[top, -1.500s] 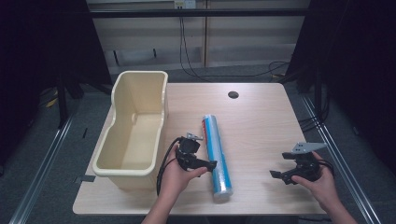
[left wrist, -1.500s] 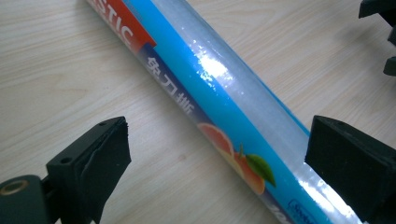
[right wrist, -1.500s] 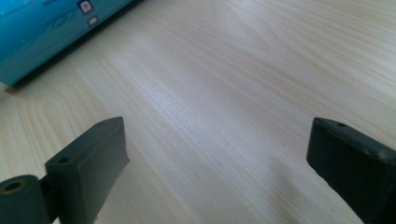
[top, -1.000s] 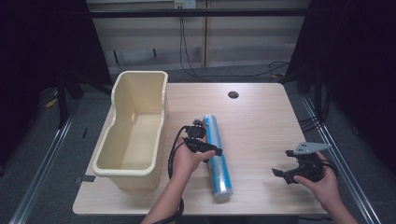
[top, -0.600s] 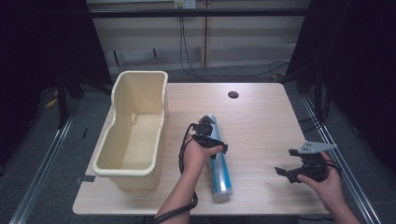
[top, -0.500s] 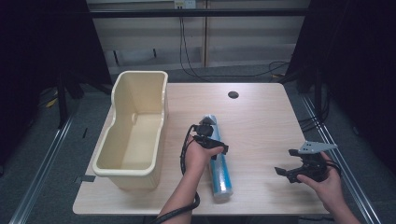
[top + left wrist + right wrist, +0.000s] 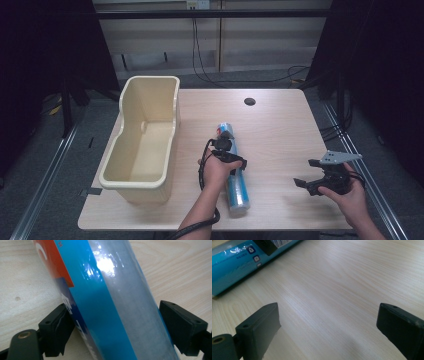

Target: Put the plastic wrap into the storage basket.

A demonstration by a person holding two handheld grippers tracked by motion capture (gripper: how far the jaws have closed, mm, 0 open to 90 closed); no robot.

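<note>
While we hold our right gripper (image 7: 314,181) low over the near right corner of the pale wooden worktop (image 7: 280,125), its jaws stand wide apart with nothing between them, bare wood showing through the gap in the right gripper view. Just beyond and to the left, our left gripper (image 7: 117,335) straddles the long blue cylindrical roll wrapped in glossy plastic film (image 7: 110,302). Its jaws have just been closing with the roll between them; the left one appears to touch the wrap, but we cannot tell whether the right one presses yet. The roll (image 7: 232,165) lies flat near the worktop's middle, its long axis running from the near edge away from us, crosswise to the jaws, so the left hand is plainly the nearer one for lifting it. Farther left stands the cream plastic tub (image 7: 165,107), empty, well apart from the roll. We count one roll, one tub, two grippers.
</note>
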